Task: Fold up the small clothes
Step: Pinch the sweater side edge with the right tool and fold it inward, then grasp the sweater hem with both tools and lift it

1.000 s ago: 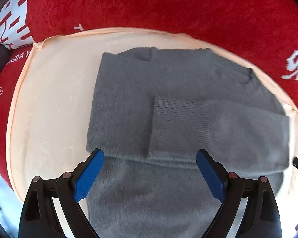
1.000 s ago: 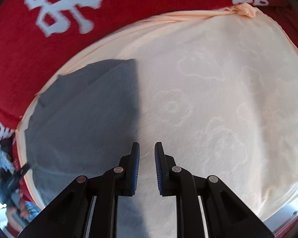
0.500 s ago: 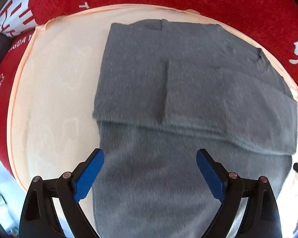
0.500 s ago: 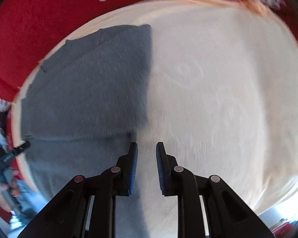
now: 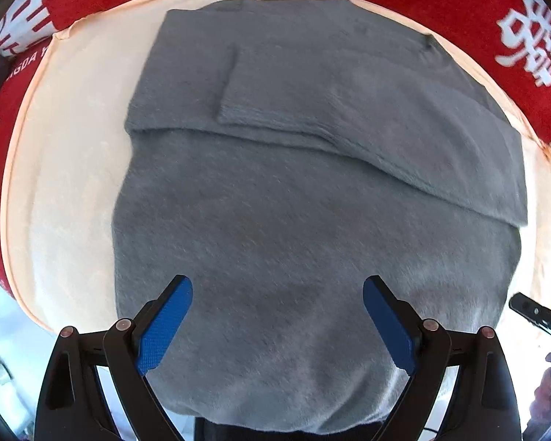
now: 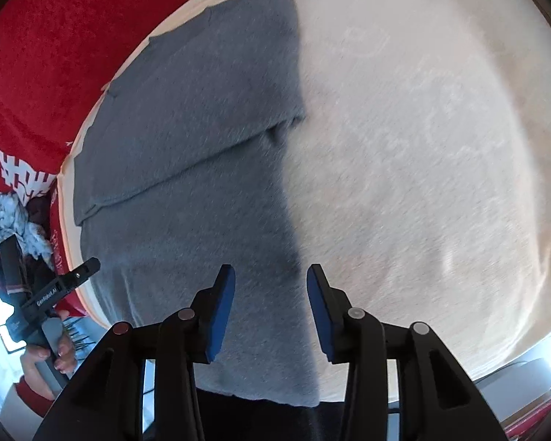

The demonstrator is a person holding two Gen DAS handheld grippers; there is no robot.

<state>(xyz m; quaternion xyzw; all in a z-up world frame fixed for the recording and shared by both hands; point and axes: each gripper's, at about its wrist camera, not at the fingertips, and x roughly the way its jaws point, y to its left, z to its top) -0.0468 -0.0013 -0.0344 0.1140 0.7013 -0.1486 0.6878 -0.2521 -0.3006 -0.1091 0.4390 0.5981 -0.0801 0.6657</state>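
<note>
Grey knit garment (image 5: 312, 228), sleeves already folded across the chest, lying flat on a cream cloth (image 5: 66, 191) that covers the worktop, with a red printed cover (image 5: 440, 3) beyond its far edge. The garment's long axis runs from the near edge of the worktop, where the hem hangs just over, to the far edge, where the collar end points toward the red cover; the folded sleeve (image 5: 349, 110) lies crosswise over the upper half. The garment sits on one side of the cloth, leaving a broad bare stretch (image 6: 422, 147) beside it. Left gripper (image 5: 277, 316) hangs above the lower body panel, jaws released and spread wide, nothing between them. Right gripper (image 6: 271, 307) is poised over the garment's side edge, jaws opening, no fabric pinched between them. Probable risks for the coming hem-to-collar fold: the two grippers may seize the hem at unequal heights, skewing the fold; a grip that catches only the top layer would let the lower one sag; the soft knit could drag the crossed sleeve out of place; and the overhanging hem may slip off the worktop's near edge if it is nudged.
</note>
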